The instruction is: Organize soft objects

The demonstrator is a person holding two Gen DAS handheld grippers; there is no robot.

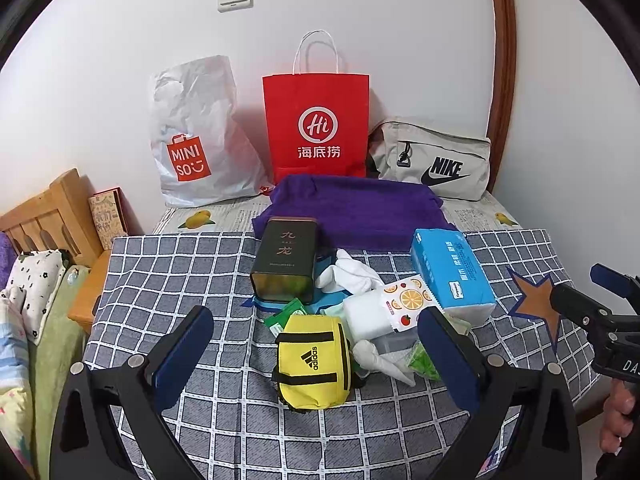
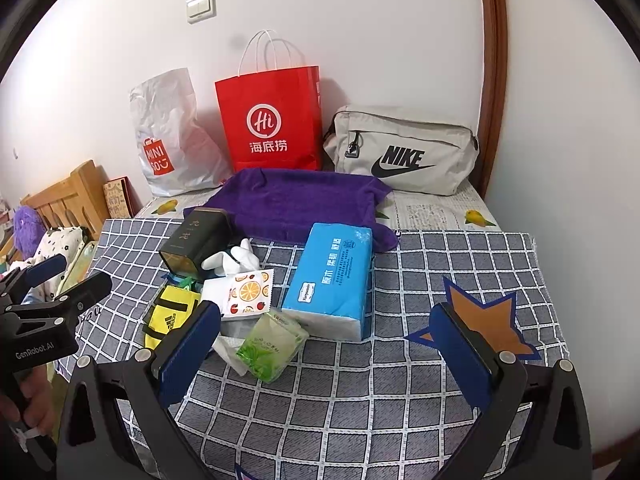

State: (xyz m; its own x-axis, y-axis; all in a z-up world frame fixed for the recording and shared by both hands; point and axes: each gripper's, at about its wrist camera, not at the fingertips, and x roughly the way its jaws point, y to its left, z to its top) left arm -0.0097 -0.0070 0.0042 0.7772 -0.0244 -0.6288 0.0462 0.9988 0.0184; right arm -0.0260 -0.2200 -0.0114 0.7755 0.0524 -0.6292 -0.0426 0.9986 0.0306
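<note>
Left gripper [image 1: 316, 354]: jaws spread wide, holding nothing, low centre of its own view, hovering over the yellow pouch [image 1: 313, 362].
Right gripper [image 2: 326, 346]: also spread, empty, lower middle of its view; green tissue pack [image 2: 271, 346] lies between its fingers in frame (contact: can't tell).
Pile, centre of frame: blue tissue pack [image 2: 334, 280], fruit-print packet [image 2: 247, 290], white sock [image 1: 352, 274], dark tin [image 1: 286, 266] lying on its side, all bunched close on the checked cloth [image 1: 168, 264].
Purple towel [image 2: 298, 200]: behind the pile, middle of frame, blue pack's far end resting on its edge.
Back row against wall: white plastic bag [image 1: 192, 136] upper left, red paper bag [image 1: 316, 120] upright in centre, grey waist bag [image 2: 404, 150] right.
Star patch [image 2: 486, 320]: right side of cloth.
</note>
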